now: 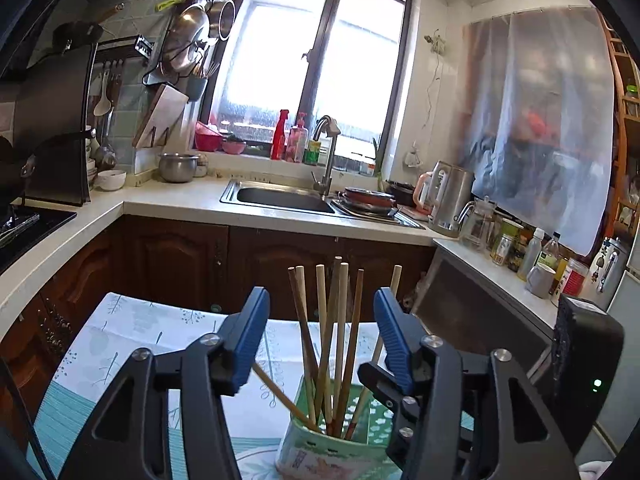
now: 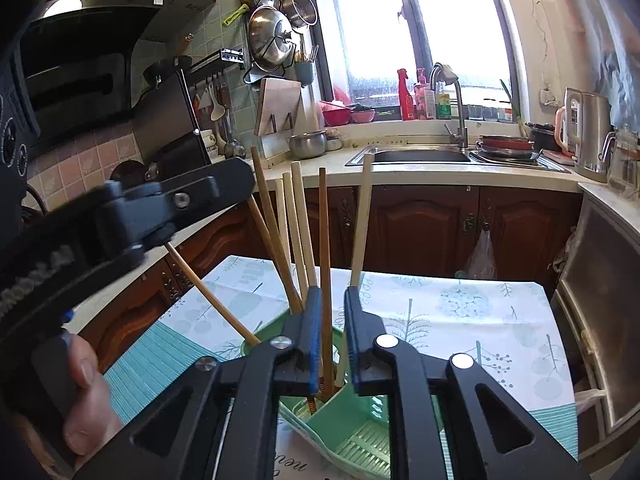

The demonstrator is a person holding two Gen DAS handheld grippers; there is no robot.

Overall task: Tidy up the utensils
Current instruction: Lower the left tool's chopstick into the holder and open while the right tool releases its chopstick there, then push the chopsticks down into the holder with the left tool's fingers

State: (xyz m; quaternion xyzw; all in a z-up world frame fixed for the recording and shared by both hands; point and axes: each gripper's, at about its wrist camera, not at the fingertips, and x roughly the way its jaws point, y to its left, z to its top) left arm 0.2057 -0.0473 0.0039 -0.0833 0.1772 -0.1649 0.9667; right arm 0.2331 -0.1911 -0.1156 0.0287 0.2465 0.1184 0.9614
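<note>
The left hand-held gripper stands with jaws wide apart, the right hand-held gripper narrowly parted, with a hand at eight o'clock.

Blown-out daylight from the window, fisheye-bent dark corners, blurred near edges.

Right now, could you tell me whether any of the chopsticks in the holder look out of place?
Yes. One chopstick leans steeply to the left, almost over the rim of the green holder on the table, while the other chopsticks stand roughly upright. It passes just below the left gripper, whose jaws stand open.
</note>
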